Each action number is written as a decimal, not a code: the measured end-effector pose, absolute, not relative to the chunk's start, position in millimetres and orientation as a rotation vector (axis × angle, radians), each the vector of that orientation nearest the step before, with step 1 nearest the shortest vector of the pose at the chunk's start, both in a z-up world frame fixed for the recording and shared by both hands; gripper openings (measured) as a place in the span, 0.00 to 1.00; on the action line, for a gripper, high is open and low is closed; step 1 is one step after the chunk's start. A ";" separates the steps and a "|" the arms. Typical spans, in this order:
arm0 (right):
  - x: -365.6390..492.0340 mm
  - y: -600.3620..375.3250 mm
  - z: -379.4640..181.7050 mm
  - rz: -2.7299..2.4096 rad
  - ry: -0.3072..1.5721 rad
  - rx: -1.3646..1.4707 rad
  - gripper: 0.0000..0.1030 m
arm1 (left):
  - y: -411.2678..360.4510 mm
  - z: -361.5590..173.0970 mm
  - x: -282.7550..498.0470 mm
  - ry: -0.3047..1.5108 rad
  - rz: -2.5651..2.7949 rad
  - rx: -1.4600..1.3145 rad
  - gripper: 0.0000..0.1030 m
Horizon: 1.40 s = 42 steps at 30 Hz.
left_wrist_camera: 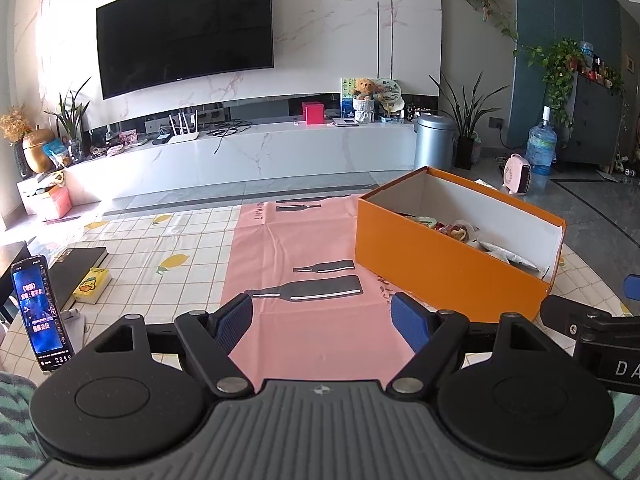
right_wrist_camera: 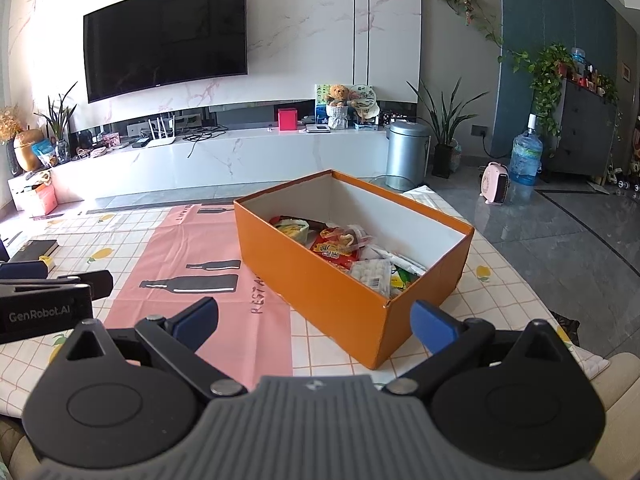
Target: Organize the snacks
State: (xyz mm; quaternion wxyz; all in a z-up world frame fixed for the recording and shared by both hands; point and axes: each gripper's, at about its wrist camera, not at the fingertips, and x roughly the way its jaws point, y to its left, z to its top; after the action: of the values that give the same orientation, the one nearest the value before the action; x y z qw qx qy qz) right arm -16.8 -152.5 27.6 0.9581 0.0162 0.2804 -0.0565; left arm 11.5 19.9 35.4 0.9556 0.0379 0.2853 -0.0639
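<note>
Nearest the cameras: both grippers hung low over the table, side by side, each empty.
Left gripper (left_wrist_camera: 322, 320): jaws spread wide, blue ribbed pads touching nothing, pink mat below.
Right gripper (right_wrist_camera: 316, 320): jaws spread wide, nothing between them; its right pad sat just in front of the box's near corner, contact not clear.
Table (right_wrist_camera: 500, 280): covered with a white checked cloth printed with lemons.
Pink mat (left_wrist_camera: 296, 240): thin creased sheet with black bottle shapes, laid over the cloth, reaching under the box's left edge.
Phone (left_wrist_camera: 38, 314): propped upright at the left edge, screen lit.
Yellow packet (left_wrist_camera: 92, 285): small, lying beside a dark book (left_wrist_camera: 78, 268).
Orange box (right_wrist_camera: 320, 280): rectangular cardboard, white inside, lid off, standing at an angle on the table.
Snacks (right_wrist_camera: 344, 248): crinkly packets heaped inside the box, among them a red bag, a clear bag of white pieces and a green-yellow wrapper.
Far side: a pale marble-look TV bench (right_wrist_camera: 240, 152) on the floor beyond the table, a black television (right_wrist_camera: 166, 36) on the wall above it.
</note>
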 end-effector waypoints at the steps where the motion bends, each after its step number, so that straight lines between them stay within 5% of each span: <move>1: -16.7 -152.5 27.6 -0.114 0.569 0.033 0.96 | 20.0 35.5 11.5 0.579 -0.129 0.077 0.90; 42: -19.2 -147.4 30.2 -0.096 0.574 0.034 0.96 | 23.4 45.6 6.3 0.566 -0.119 0.073 0.90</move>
State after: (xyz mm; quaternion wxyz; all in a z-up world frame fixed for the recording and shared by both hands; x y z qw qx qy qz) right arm -19.2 -147.4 30.2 0.9579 0.0166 0.2827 -0.0473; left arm 6.3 23.4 45.6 0.9579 0.0359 0.2788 -0.0589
